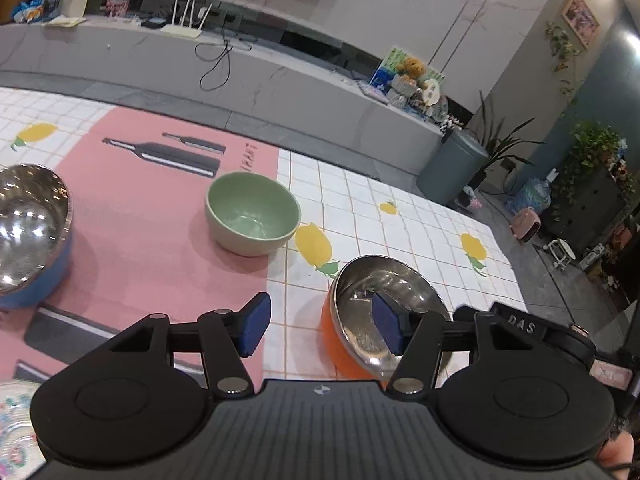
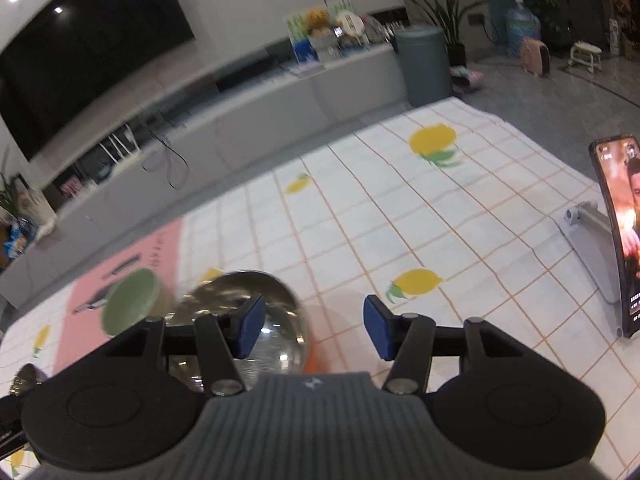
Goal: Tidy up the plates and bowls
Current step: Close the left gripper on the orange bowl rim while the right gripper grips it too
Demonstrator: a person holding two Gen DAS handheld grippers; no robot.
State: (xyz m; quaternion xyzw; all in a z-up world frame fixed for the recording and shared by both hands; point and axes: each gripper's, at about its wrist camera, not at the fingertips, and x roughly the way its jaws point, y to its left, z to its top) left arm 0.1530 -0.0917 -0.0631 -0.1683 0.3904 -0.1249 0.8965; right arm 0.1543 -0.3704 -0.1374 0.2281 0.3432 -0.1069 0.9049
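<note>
In the left wrist view a green bowl [image 1: 253, 214] stands on the pink mat [image 1: 140, 216]. A steel bowl with a blue outside [image 1: 28, 232] is at the left edge. A steel bowl with an orange outside [image 1: 360, 320] sits close under my left gripper [image 1: 322, 328], which is open, its right pad above the bowl's inside. A patterned plate [image 1: 16, 420] shows at the bottom left. In the right wrist view my right gripper [image 2: 314, 330] is open and empty, with the orange bowl [image 2: 276, 320] beneath its left finger and the green bowl [image 2: 132, 302] further left.
The table has a white checked cloth with lemons [image 2: 400, 208]. A phone on a stand [image 2: 620, 232] stands upright at the right edge in the right wrist view. Beyond the table are a grey TV bench [image 1: 280, 80] and a grey bin [image 1: 452, 168].
</note>
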